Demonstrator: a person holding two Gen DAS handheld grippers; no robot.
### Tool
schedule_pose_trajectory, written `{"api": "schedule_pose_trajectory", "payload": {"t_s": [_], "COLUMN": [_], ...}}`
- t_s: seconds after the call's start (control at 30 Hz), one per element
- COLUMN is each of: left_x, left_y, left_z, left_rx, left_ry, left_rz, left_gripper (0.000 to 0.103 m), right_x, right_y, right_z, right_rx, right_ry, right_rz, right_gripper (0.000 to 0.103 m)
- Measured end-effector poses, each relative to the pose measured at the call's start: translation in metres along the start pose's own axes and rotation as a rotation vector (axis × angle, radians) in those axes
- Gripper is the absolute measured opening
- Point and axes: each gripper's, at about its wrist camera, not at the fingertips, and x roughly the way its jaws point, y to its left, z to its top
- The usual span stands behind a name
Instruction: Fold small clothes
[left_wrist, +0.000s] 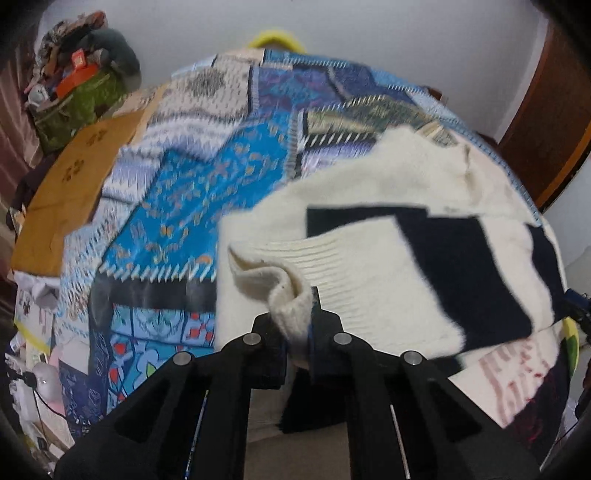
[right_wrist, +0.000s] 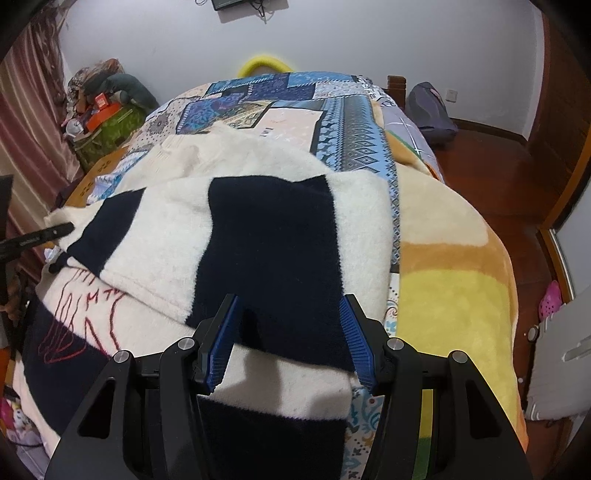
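Across the patchwork bed (left_wrist: 177, 206) lay the cream-and-navy sweater (left_wrist: 369, 266); left tool (left_wrist: 297, 325) pinched its ribbed cuff, right tool (right_wrist: 291, 332) spread above (touching nothing). Next, probably: carry the sleeve inward.

We are in a bedroom of a home. A bed (right_wrist: 454, 258) fills most of both views, spread with a blue patchwork quilt (left_wrist: 177, 206) and, along its right edge, a soft orange and yellow blanket (right_wrist: 450, 295). Plain white walls (right_wrist: 369, 40) close the room behind the bed, and the floor (right_wrist: 495, 173) is reddish-brown wood. At the left hangs a pinkish curtain (right_wrist: 29, 122), with a heap of boxes and household clutter (right_wrist: 99, 107) beside it near the bed's far left corner. A dark wooden door frame (left_wrist: 550, 122) stands at the right, a bag (right_wrist: 432, 110) leans against the far wall, and a pink slipper (right_wrist: 550, 299) lies on the floor.
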Motion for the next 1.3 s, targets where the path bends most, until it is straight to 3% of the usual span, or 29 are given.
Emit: {"api": "schedule_pose_trajectory", "payload": {"t_s": [0.3, 0.43, 0.6, 0.77, 1.03, 1.13, 1.2, 1.27, 1.3], "left_x": [-0.011, -0.027, -0.041, -0.055, -0.076, -0.081, -0.085, -0.089, -0.091], "left_y": [0.025, 0.037, 0.039, 0.039, 0.035, 0.027, 0.021, 0.016, 0.012], "left_z": [-0.011, -0.03, -0.063, -0.088, -0.119, -0.129, -0.133, -0.134, -0.133], "left_rx": [-0.009, -0.018, 0.007, -0.024, -0.052, -0.033, -0.024, -0.011, 0.003], "left_ry": [0.032, 0.044, 0.082, 0.085, 0.121, 0.119, 0.118, 0.12, 0.12], "left_rz": [0.086, 0.06, 0.033, 0.004, -0.115, -0.132, -0.147, -0.169, -0.177], "left_gripper": [0.043, 0.056, 0.064, 0.065, 0.065, 0.062, 0.052, 0.029, 0.023], "right_x": [-0.012, -0.018, -0.024, -0.026, -0.039, -0.039, -0.039, -0.04, -0.04], "right_y": [0.003, 0.004, 0.008, 0.007, 0.0, -0.001, 0.001, 0.004, 0.006], "right_z": [-0.006, -0.013, -0.033, -0.059, -0.09, -0.096, -0.097, -0.095, -0.094], "right_rx": [-0.009, -0.014, -0.023, -0.012, 0.063, 0.083, 0.087, 0.074, 0.064], "right_ry": [0.002, 0.003, 0.034, 0.078, 0.086, 0.091, 0.086, 0.085, 0.084], "right_rz": [-0.006, -0.014, -0.013, -0.001, 0.049, 0.091, 0.099, 0.088, 0.079], "right_gripper": [0.051, 0.057, 0.059, 0.059, 0.058, 0.043, 0.032, 0.013, 0.009]}}
